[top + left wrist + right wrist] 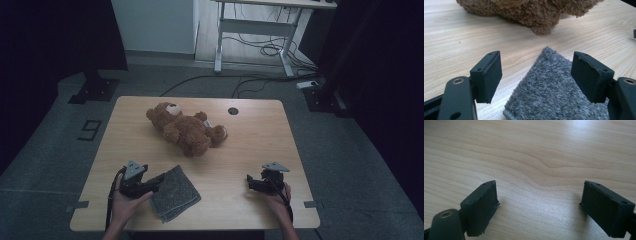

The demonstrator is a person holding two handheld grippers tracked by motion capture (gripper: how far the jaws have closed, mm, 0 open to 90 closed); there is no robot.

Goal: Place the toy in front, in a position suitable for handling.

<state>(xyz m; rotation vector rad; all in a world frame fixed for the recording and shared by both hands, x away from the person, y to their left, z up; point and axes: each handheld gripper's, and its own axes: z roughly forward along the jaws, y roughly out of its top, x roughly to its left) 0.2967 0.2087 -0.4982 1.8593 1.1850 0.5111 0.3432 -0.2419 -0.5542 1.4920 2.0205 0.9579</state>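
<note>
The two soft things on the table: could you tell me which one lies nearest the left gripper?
The grey cloth, flat beside the open left gripper; the brown teddy bear lies farther back.

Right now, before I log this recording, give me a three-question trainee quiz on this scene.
1. True or false: the left gripper is clamped on the grey fluffy folded cloth.
2. What lies beyond the cloth on the light wooden table? A) brown plush teddy bear B) red ball C) blue cup
3. Fill in: the right gripper has its jaws ____ over bare wood.

Key: 1 false, its jaws stand open at the cloth's edge; 2 A; 3 open.
</note>
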